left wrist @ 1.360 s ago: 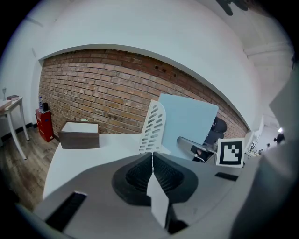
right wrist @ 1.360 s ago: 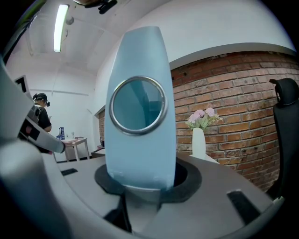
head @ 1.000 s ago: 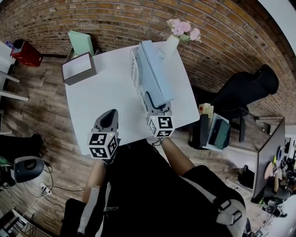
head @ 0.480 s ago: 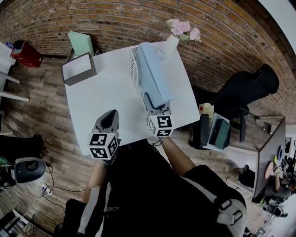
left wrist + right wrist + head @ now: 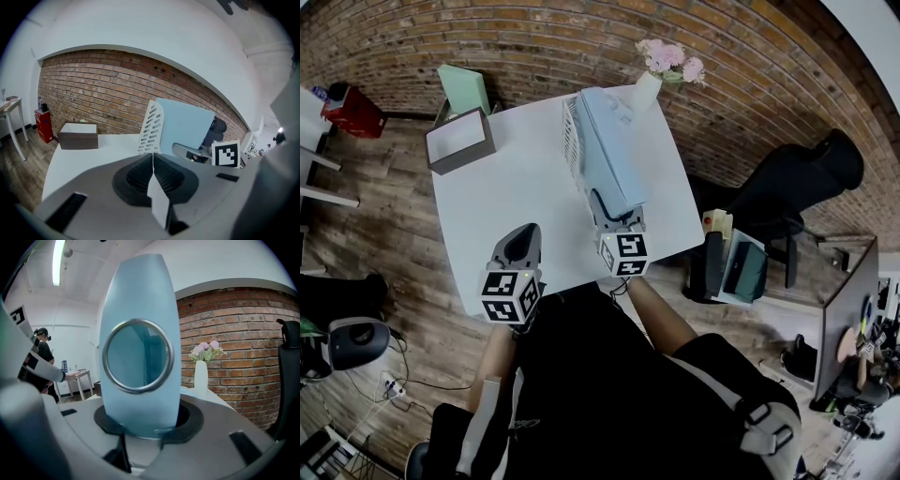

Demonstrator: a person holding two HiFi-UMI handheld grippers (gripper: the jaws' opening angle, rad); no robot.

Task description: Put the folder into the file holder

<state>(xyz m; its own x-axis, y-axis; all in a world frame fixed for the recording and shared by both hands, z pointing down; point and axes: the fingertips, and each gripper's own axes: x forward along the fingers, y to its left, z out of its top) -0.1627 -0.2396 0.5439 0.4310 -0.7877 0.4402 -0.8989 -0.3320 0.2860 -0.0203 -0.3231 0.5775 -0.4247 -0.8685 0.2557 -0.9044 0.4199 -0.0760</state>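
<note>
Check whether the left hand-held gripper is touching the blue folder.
Apart. The head view shows bare table between the left hand-held gripper and the folder.

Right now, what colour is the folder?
Light blue; the folder shows best in the right gripper view.

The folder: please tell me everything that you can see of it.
The folder is pale blue, thick, smooth like plastic, with a metal-rimmed round hole in its spine. It stands on edge on the white table, against the white slotted wall of the file holder. The right gripper holds its spine end between its jaws.
</note>
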